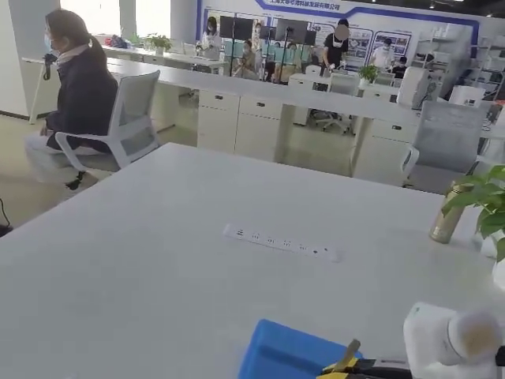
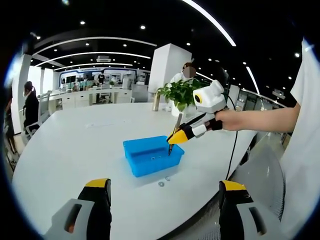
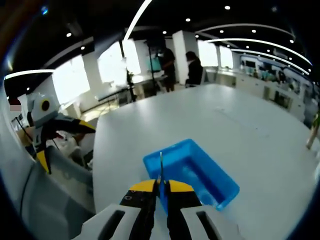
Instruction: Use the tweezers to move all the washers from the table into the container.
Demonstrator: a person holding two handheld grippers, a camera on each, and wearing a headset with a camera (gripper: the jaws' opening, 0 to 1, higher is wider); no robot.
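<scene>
While pinching slim metal tweezers (image 3: 161,167) in the clenched, yellow-tipped right gripper (image 3: 161,185), points their tips down into the rectangular blue plastic container (image 2: 131,156), close to one corner. Holds the left gripper (image 2: 165,192) released, jaws wide apart, near the container's long wall. Shows two small ring-shaped washers (image 2: 161,184) on the smooth white table (image 2: 75,145), between that wall and the left gripper.

My head camera looks forward across the white bench (image 1: 158,260), catching the blue container (image 1: 292,351) at its bottom edge. The camera on my left jaws faces that container from the bench's edge, well back; the right one hangs close above it.
</scene>
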